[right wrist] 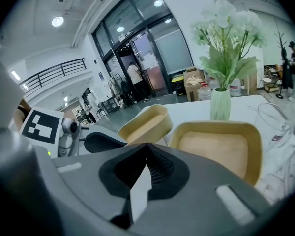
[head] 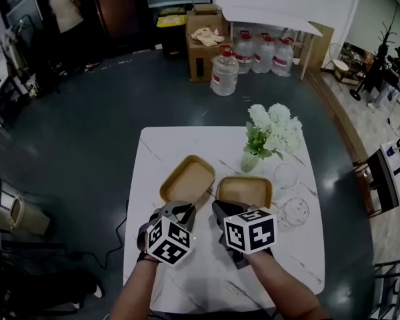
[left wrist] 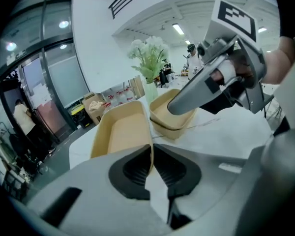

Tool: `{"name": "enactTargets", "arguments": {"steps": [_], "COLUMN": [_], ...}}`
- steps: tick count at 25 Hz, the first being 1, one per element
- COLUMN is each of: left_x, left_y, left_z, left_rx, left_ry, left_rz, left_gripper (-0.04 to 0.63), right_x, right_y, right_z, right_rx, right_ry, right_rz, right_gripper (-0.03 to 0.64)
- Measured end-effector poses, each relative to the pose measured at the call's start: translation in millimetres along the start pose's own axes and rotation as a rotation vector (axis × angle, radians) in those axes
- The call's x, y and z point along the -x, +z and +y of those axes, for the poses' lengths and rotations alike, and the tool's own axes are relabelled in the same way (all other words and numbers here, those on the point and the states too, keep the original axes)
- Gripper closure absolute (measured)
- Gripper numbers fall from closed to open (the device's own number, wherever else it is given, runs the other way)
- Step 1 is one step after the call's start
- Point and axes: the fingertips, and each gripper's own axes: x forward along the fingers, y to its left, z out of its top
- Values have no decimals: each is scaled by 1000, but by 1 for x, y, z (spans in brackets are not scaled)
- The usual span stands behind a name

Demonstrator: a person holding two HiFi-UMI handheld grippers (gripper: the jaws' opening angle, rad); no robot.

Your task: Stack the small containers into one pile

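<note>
The left tool [left wrist: 152,156] is clenching the thin near wall of the left tan container [head: 187,181]. In the left gripper view this wall is standing straight between the two dark pads. The container is lying on the left half of the white worktop [head: 210,275], turned at an angle. I cannot tell whether its far end is touching the worktop.

The right tool [right wrist: 146,148] is having its jaws pressed together, and nothing is showing between them. Its tip is reaching to the near left rim of the right tan container [head: 245,191], but the tool's own body is hiding the meeting place, so contact is not clear. In the left gripper view a dark line is running around this container's wall. It may be two containers nested, but I cannot say surely. The two tan containers are sitting just beside each other at the middle of the worktop.

A pale vase with white flowers [head: 273,133] is standing just behind the right container. On the right, clear glass pieces [head: 297,210] are hard to make out against the white surface. The marker cubes are covering the near parts of both tools in the head view, and the person's forearms are cut off at the bottom edge.
</note>
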Motion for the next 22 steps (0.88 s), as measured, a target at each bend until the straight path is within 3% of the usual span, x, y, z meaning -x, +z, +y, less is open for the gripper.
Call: {"name": "enactTargets", "arguments": {"steps": [7,12,22], "left_x": [4,10,4], "left_y": [30,47,72], "left_z": [-21,-30,-83], "left_rx": [-193,-248,-529], "left_ry": [-37,-77,-183], "left_rz": [-11,-42,-49], "left_gripper": [577,577,577], "right_x": [38,62,105], "right_y": [-14,-26,-40], "right_z": [-27,-44,-59], "right_rx": [-65,-120,-171], "right_ry": [-86,-137,-193], "right_rz": [-39,-72,-108], "right_gripper": [617,617,617]}}
